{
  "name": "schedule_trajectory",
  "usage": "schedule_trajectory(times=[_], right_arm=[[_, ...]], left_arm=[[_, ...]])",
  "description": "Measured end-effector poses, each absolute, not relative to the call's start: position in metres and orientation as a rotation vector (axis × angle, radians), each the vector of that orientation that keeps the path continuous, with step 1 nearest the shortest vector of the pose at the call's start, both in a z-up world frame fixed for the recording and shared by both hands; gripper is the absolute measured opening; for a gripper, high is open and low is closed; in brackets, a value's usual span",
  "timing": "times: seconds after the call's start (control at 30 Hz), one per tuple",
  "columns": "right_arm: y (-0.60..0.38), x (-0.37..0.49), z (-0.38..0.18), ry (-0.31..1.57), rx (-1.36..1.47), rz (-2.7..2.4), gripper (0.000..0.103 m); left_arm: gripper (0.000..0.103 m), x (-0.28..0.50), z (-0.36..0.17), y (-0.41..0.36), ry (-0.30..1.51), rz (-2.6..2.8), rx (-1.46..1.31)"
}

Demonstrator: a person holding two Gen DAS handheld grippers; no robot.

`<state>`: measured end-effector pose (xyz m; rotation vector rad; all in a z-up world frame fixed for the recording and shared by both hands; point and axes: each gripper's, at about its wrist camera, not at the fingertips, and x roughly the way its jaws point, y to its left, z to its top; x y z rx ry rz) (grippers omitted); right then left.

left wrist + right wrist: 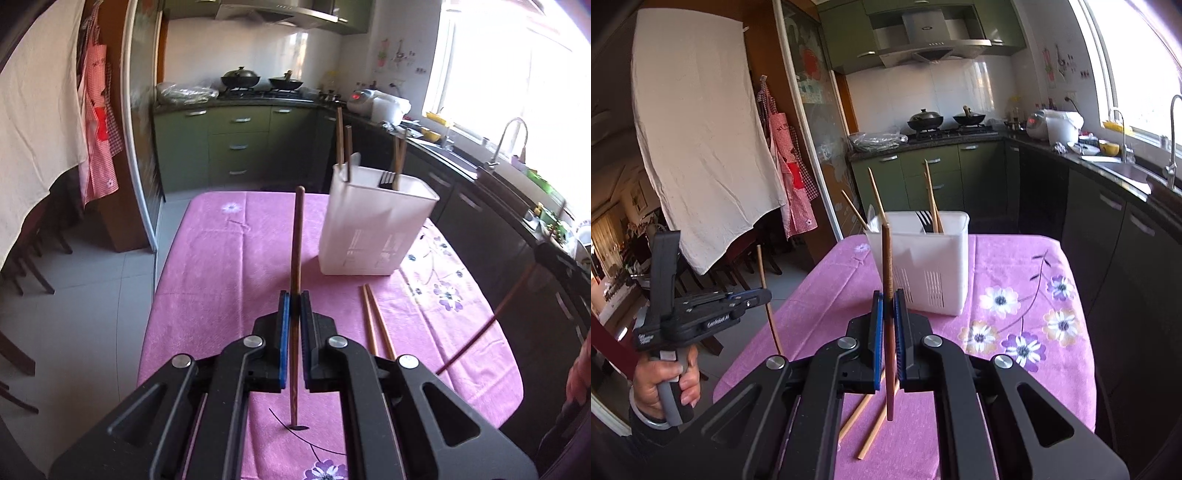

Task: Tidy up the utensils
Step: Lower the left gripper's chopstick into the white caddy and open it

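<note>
1. Nearest to me, my left gripper (294, 301) has its jaws clenched on a dark wooden chopstick (296, 236). The stick stands nearly upright, its lower tip hanging just above the pink flowered cloth on the desk (207, 280).
2. My right gripper (887, 301) is likewise clamped on a second dark chopstick (887, 258), also upright, lifted clear of the cloth. So I have one stick in each hand, neither yet put away.
3. Just beyond, two pale chopsticks (375, 321) lie loose on the cloth, side by side, on the near side of the holder. They are untouched and remain to be collected.
4. Farther back stands the white utensil holder (373, 229), upright on the desk. It already contains several chopsticks leaning against its walls and a black fork (388, 181), so part of the sorting is finished.
5. My judgement: the job is roughly midway. What remains is to carry both held sticks over the holder's open top, drop them in, then return for the loose pair.
6. Beyond the desk, the kitchen worktop with its pans plays no part here.
</note>
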<state>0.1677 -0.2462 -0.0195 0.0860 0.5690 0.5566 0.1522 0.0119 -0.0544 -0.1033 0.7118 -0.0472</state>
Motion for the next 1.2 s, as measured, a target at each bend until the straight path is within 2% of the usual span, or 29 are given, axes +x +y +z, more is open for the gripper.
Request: schedule_trajectory(times=[0.3,0.53,0.83,1.03,1.2], right_arm=[[-0.235,0.173,0.02,0.512,0.023,0.561,0.007],[-0.231,0.179,0.043,0.477,-0.013,0.549,0.007],[-0.237,0.194,0.03,0.515,0.003,0.547,0.007],[-0.251,0.204,0.021,0.533,0.02,0.534,0.007],[-0.259,0.208,0.018,0.537,0.031,0.53,0.007]], left_arm=[[0.005,0.159,-0.03,0.0,0.689,-0.141,-0.072],[0.006,0.169,0.041,-0.022,0.575,-0.254,-0.039],[0.006,0.217,0.118,-0.05,0.399,-0.234,0.002],[0.006,0.269,0.115,-0.065,0.406,-0.193,0.015],[0.006,0.309,0.075,-0.074,0.506,-0.18,0.013]])
